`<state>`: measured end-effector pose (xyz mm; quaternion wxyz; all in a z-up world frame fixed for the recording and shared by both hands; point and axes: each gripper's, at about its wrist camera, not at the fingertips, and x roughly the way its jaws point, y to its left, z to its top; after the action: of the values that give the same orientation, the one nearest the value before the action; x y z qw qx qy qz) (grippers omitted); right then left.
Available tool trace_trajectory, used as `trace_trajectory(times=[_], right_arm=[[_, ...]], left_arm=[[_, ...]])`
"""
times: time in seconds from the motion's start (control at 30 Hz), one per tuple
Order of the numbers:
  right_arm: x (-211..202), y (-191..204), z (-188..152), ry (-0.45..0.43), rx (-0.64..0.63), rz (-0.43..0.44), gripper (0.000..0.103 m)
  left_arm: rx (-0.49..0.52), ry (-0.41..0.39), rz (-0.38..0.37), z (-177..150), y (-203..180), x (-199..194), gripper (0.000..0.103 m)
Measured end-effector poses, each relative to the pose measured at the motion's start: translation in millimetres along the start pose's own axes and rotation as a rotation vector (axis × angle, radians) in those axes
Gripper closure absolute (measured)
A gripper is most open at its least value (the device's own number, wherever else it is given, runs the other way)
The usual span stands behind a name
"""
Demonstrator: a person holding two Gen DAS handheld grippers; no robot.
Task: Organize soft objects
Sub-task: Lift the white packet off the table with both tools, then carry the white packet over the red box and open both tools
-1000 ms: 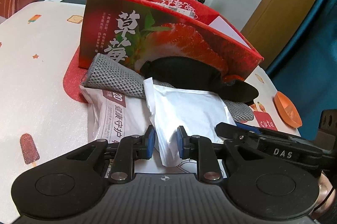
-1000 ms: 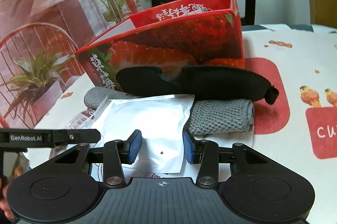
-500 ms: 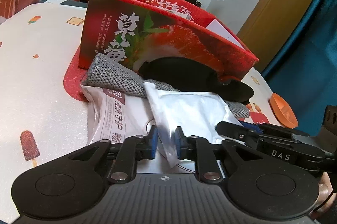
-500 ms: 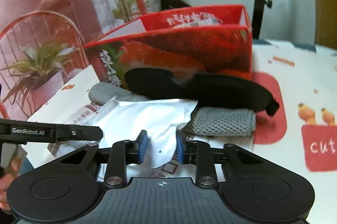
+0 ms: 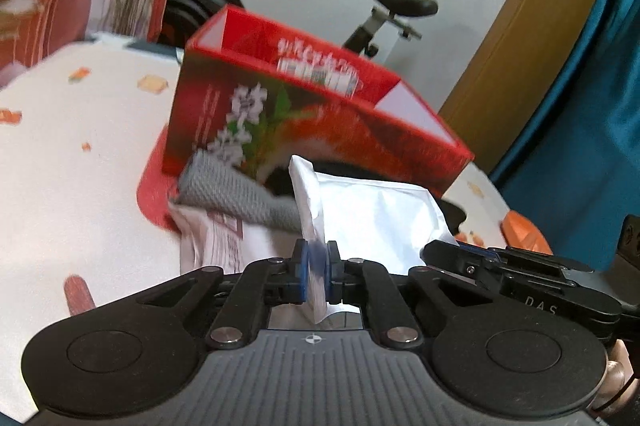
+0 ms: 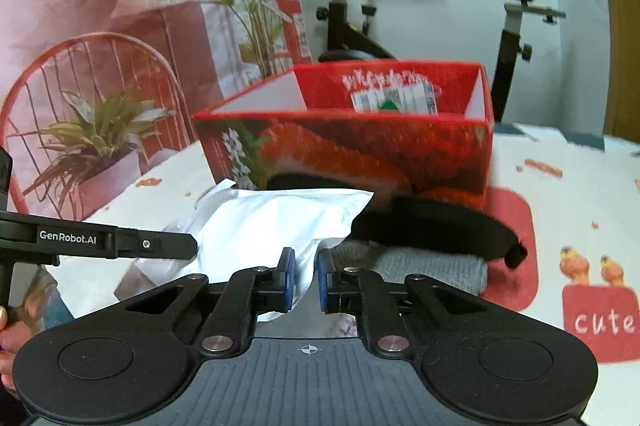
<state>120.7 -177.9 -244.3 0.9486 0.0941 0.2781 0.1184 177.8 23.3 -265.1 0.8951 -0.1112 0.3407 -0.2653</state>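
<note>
left gripper (image 5: 316, 264) clamps white foil pouch (image 5: 372, 218) edge | right gripper (image 6: 306, 280) pinches opposite corner | open red strawberry-print box (image 5: 320, 129) upper centre, beyond

A white pouch (image 5: 372, 209), smooth and slightly puffed, was lifted clear of the pile, one edge pinched between blue pads in each wrist view, its flat face tilted up. Below it a grey knitted cloth (image 5: 236, 193) lay folded flat against the foot of the red strawberry box (image 5: 320, 129), partly on top of a white printed packet (image 5: 216, 238) that lay on the table. A black eye mask (image 6: 432, 226) leaned along the box's front wall, its strap end curling at the right, over the grey cloth (image 6: 432, 266). The box stood upright with its top open, and a label showed inside.
</note>
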Motion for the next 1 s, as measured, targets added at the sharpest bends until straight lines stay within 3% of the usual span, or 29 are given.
trace_trajectory(times=[0.27,0.57,0.77,1.0], right_arm=[[-15,6,37,-0.087,-0.049,0.017,0.092],[-1,-11,112,-0.138,-0.001,0.066,0.092],[38,-28,155,-0.119,-0.015,0.039,0.092],[103,-38,168,-0.022,0.007,-0.018,0.092]], left_arm=[[0.042,-0.101,-0.004,25,-12,-24,0.094],[0.119,-0.175,0.012,94,-26,-14,0.094],[0.172,-0.16,0.033,138,-23,13,0.094],[0.183,-0.072,0.11,165,-10,60,0.094]])
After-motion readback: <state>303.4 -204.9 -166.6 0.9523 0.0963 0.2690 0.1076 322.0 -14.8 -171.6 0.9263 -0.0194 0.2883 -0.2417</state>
